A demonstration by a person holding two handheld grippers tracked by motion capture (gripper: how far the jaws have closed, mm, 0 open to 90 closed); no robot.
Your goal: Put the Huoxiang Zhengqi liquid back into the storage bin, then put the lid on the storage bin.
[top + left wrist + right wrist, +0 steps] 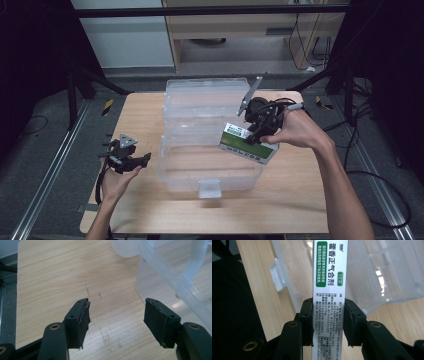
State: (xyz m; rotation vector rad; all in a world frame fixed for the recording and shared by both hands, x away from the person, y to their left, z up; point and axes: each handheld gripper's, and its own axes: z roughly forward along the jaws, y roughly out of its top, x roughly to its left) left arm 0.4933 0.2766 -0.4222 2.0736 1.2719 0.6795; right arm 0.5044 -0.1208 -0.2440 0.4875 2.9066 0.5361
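Right gripper view has the clearest look at the grip: the right gripper (328, 322) is pinching a white and green medicine box (329, 290) across its narrow sides, pads pressed on both edges, with most of the box sticking out past the jaws. From the high view the box (248, 144) hangs over the right rim of the clear plastic bin (210, 181), held at a tilt, and looks like it's headed inside.

Stuff that could go sideways, just my read:

- The grip sits low on one end of a long box, so the free end has a lot of leverage. Any bump against the bin wall could twist it in the pads or pop it loose.
- It's thin cardboard. Squeezing harder to stop a slip might crush the sides instead.
- The bin is light and see-through and nothing is holding it down. If the box catches the rim on the way in, the whole bin probably skids across the wooden table (145, 112).
- The open lid (207, 92) stands just behind, so swinging too far back could knock it.

Left gripper (131, 159) is parked off to the left of the bin with its jaws spread and nothing between them, hovering over bare table. It's not bracing anything, so it's no help if the bin moves.
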